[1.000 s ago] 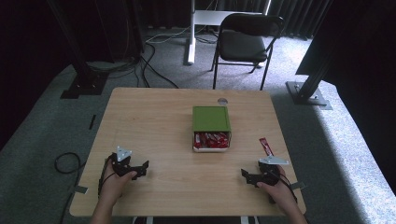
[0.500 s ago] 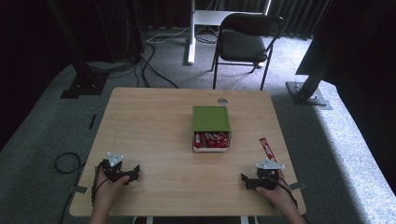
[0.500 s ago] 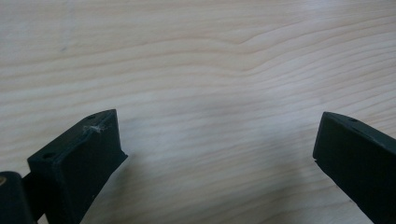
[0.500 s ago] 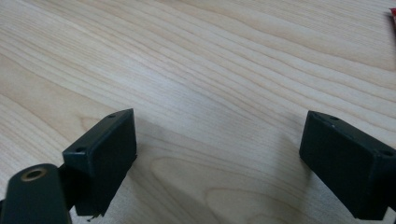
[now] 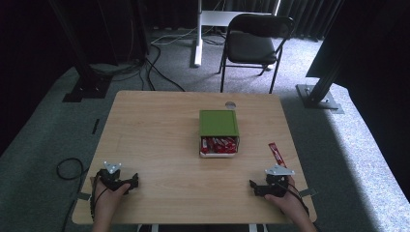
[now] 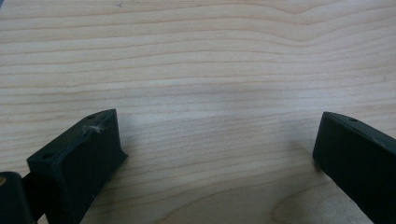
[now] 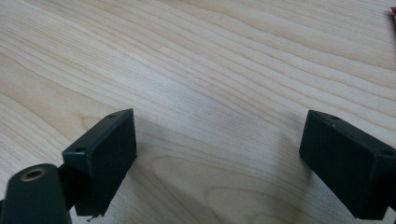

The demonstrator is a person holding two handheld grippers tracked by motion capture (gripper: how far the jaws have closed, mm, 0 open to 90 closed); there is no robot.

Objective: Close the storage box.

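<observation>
Left gripper [image 5: 126, 181] low at lower left of the high view, resting on the wooden table [image 5: 154, 135], jaws wide apart, holding nothing. Right gripper [image 5: 257, 187] low at lower right, jaws wide apart too, empty. Green box [image 5: 218, 123] in the middle of the frame, well apart from both grippers, lid slid back, red packets [image 5: 219, 144] showing inside. One red packet [image 5: 276, 152] alone, maybe a snack bar, just above the right gripper.

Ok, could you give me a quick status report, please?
Left gripper open, empty. Right gripper open, empty. Green box mid-table, red packets inside; loose packet ahead of right gripper. Nothing blocking.
</observation>
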